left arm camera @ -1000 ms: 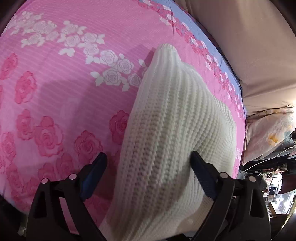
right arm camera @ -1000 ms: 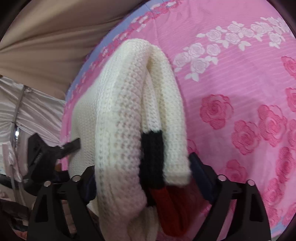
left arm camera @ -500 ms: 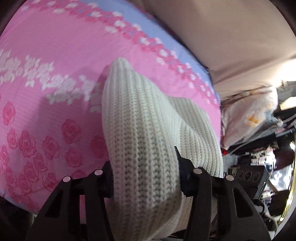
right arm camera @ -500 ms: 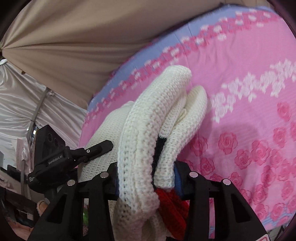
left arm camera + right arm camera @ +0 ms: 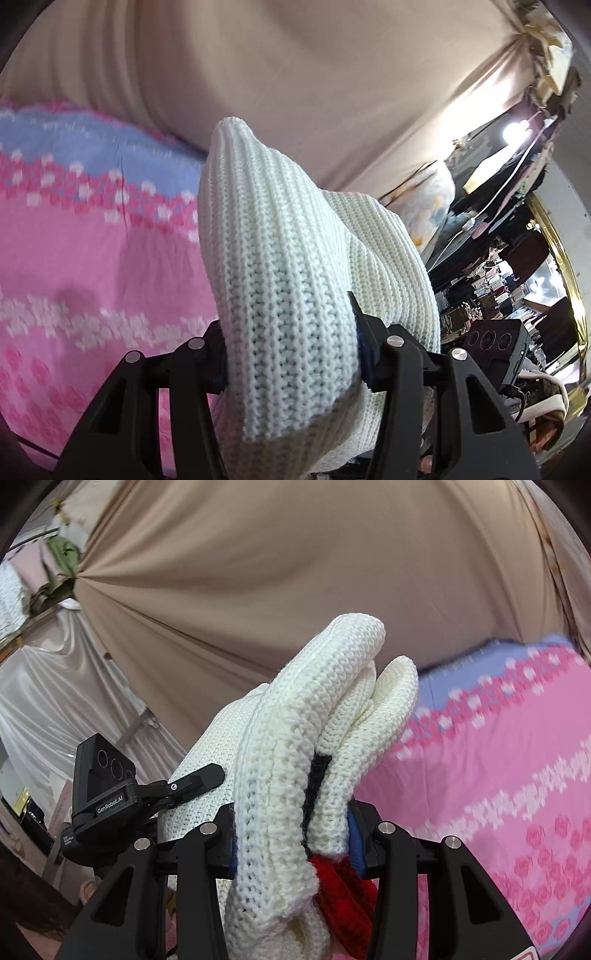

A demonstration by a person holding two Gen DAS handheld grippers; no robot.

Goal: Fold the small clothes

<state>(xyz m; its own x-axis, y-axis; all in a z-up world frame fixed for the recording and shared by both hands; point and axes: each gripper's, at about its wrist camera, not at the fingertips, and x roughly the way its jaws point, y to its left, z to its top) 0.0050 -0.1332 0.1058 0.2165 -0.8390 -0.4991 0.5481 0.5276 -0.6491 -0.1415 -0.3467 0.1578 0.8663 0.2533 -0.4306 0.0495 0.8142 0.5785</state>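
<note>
A white knitted sweater [image 5: 280, 280] with black and red trim [image 5: 343, 893] is held up between both grippers, lifted off the pink rose-patterned bed cover [image 5: 92, 266]. My left gripper [image 5: 291, 354] is shut on a thick fold of the sweater. My right gripper [image 5: 291, 834] is shut on a bunched fold of the sweater [image 5: 295, 760]. The left gripper also shows in the right wrist view [image 5: 122, 794], at the sweater's other side. The fingertips are hidden by the knit.
A beige curtain [image 5: 295, 572] hangs behind the bed. The bed cover [image 5: 498, 775] has a blue border at its far edge. A cluttered shelf area [image 5: 517, 277] and a patterned pillow [image 5: 428, 206] lie to the right of the bed.
Both grippers closed on the sweater and lifted it off the bed. The views tilted up from the bed cover toward the curtain.
</note>
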